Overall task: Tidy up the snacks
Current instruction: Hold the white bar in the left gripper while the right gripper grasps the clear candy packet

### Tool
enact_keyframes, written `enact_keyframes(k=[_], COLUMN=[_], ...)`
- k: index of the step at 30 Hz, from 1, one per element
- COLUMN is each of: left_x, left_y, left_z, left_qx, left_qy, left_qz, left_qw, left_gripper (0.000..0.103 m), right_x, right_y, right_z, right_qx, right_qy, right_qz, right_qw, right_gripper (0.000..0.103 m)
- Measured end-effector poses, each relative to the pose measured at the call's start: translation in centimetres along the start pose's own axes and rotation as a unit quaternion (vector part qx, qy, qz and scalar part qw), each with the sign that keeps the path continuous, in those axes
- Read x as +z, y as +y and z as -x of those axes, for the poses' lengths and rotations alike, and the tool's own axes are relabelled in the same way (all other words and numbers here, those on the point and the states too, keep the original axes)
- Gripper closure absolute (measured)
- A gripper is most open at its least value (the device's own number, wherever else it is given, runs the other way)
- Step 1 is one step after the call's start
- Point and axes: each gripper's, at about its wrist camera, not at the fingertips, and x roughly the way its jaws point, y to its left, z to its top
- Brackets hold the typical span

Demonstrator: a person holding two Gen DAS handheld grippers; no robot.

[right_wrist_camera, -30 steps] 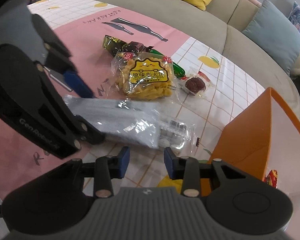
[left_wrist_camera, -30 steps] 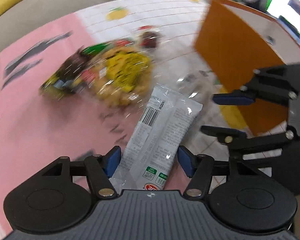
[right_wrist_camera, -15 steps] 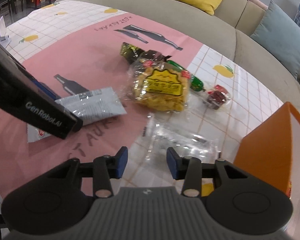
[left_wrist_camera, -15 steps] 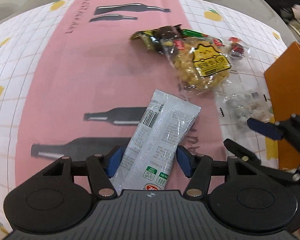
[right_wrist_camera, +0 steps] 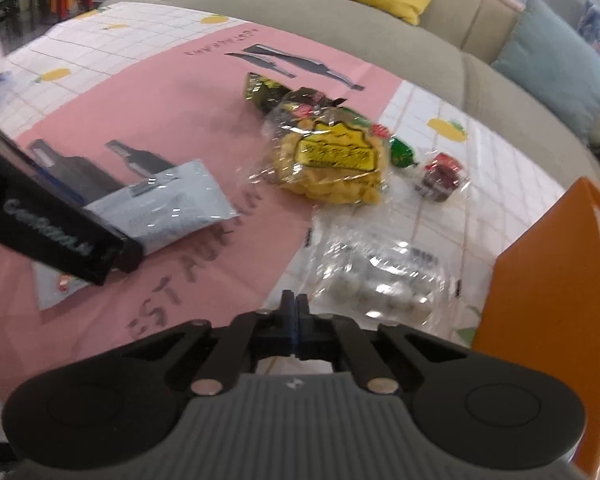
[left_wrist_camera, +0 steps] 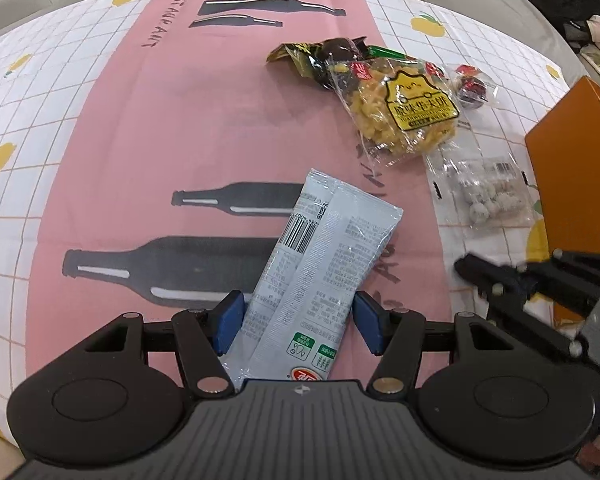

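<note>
**Snacks laid out beside the orange box, one pouch between the left fingers**

While the tablecloth (left_wrist_camera: 148, 128) fills nearly the whole left wrist frame, its pink band makes the sorting ground: the loose packets sit in the upper right, near the orange box (left_wrist_camera: 576, 184) at the right edge, which I judge to be where they are meant to go.

Next in size, the grey-white pouch (left_wrist_camera: 324, 256) lies slanted at lower centre, its near end running between the fingers of the left gripper (left_wrist_camera: 296, 322). Those fingers stand wide apart, a blue pad just beside each long edge; whether either pad touches the film cannot be told. The pouch seems to lie flat on the cloth, so I judge it either released or not yet pinched.

Above right, the yellow snack bag (left_wrist_camera: 408, 112) overlaps a dark green wrapper (left_wrist_camera: 308, 60), with a small red-wrapped sweet (left_wrist_camera: 472, 88) beside it. Lower, a clear bag of white balls (right_wrist_camera: 380, 280) lies right next to the box.

Smallest, the right gripper (right_wrist_camera: 295, 320), at centre-bottom of its own view, has its blue pads pressed together on nothing, pointing toward the clear bag's near edge.
</note>
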Motion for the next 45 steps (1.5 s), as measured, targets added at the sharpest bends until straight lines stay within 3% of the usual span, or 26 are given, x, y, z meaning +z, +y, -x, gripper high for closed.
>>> enact_keyframes(k=[6,10,13,16,22,29,37,39,40,45], left_x=[-0.5,-0.3,-0.1,0.3,0.7,0.8,0.9,0.9,0.9,0.8], left_y=[-0.1,-0.2,-0.2,0.0,0.4,0.4,0.5,0.5,0.4,0.4], left_z=[0.2,0.2,0.1,0.0,-0.1,-0.2,-0.2,-0.2,-0.1,-0.1], left_qx=[-0.006,-0.003,-0.001,-0.003,-0.007,-0.009,-0.013,-0.012,-0.012,-0.013], left_qy=[0.001,-0.004,-0.004,-0.004,-0.005,-0.005,-0.003,-0.003,-0.002,-0.004], left_qz=[0.007,0.01,0.015,0.025,0.037,0.039,0.041,0.04,0.04,0.043], left_qw=[1.0,0.9999,0.9999,0.9997,0.9993,0.9992,0.9991,0.9991,0.9991,0.999], left_gripper=[0.035,0.035,0.035,0.035,0.035,0.035,0.035,0.035,0.035,0.035], right_x=[-2.3,-2.7,-1.5,0.4,4.0,4.3,1.4,0.5,-0.1,-2.5], right_y=[1.1,0.4,-1.2,-2.2,-3.2,-3.1,-1.7,-1.8,-2.1,-1.7], right_z=[2.1,2.7,2.3,1.6,-1.8,-2.8,-0.2,0.3,0.1,2.0], right_qx=[0.037,0.017,-0.002,-0.025,-0.051,-0.029,0.008,0.024,0.043,0.041], right_qy=[0.019,0.014,0.005,-0.014,-0.018,-0.014,-0.013,0.007,0.03,0.018], right_qz=[0.024,-0.003,-0.049,-0.068,-0.078,-0.085,-0.051,-0.057,-0.076,-0.075], right_qw=[0.999,1.0,0.999,0.997,0.995,0.996,0.999,0.998,0.996,0.996], right_gripper=[0.103,0.101,0.095,0.083,0.082,0.071,0.072,0.088,0.087,0.085])
